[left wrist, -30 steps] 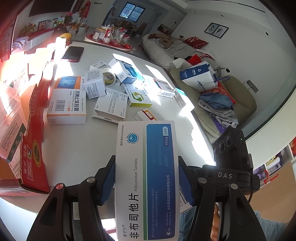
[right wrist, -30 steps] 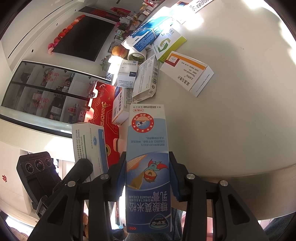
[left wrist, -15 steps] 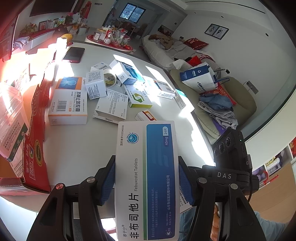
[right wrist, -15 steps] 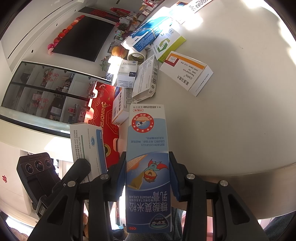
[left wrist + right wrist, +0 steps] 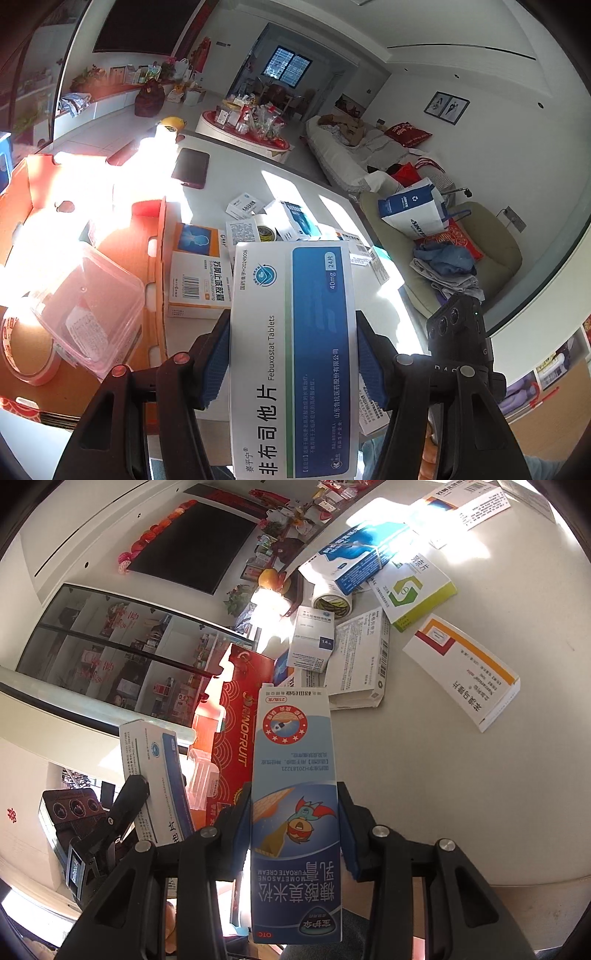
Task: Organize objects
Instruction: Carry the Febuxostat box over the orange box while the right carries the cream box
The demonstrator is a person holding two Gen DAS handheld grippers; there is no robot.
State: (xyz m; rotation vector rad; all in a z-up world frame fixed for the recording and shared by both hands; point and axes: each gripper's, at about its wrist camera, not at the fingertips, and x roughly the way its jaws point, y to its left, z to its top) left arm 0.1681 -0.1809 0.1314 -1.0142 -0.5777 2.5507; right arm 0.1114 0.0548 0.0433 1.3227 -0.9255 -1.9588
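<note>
My left gripper (image 5: 291,354) is shut on a white and blue Febuxostat tablet box (image 5: 291,350), held above the table's near edge beside the red cardboard box (image 5: 74,206). It also shows in the right wrist view (image 5: 155,779) at the left. My right gripper (image 5: 295,834) is shut on a blue Mometasone cream box (image 5: 295,794) with a cartoon hero, held over the table's front edge. Several medicine boxes (image 5: 358,664) lie loose on the white table (image 5: 480,794).
The open red box holds a clear plastic container (image 5: 88,306) and a tape roll (image 5: 26,354). An orange and white box (image 5: 195,273) lies next to it. A tape roll (image 5: 332,600), a phone (image 5: 191,168) and a sofa (image 5: 461,266) are beyond.
My left gripper has swung left and tilted up with the tablet box, now showing the inside of the red box. The right gripper has hardly moved.
</note>
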